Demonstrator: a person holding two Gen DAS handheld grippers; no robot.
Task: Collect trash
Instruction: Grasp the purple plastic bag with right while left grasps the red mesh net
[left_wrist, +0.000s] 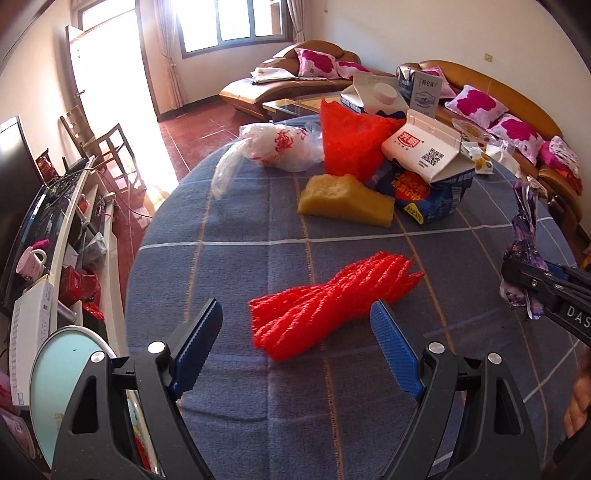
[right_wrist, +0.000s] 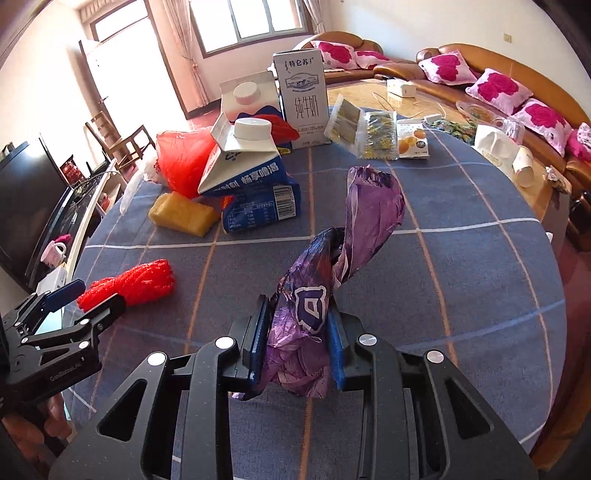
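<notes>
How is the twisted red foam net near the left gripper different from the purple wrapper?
The red foam net lies loose on the tablecloth between the open left gripper; the purple wrapper is clamped upright in the right gripper. The net is ribbed foam, the wrapper crinkled film. Both are twisted.

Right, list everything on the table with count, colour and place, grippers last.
red foam net: one, red, near edge, between the left fingers
yellow sponge: one, yellow, mid-table
gable-top cartons: two, white and blue, one tipped over, one behind it
tall milk carton: one, white, upright at the back
red mesh bag: one, red, behind the sponge
clear plastic bag: one, clear with red print, left of the mesh bag
snack packets: several, clear and white, far side
paper cup: one, white, right edge
tablecloth: one, blue checked
purple wrapper: one, purple, lifted
left gripper: open
right gripper: shut on the purple wrapper
</notes>
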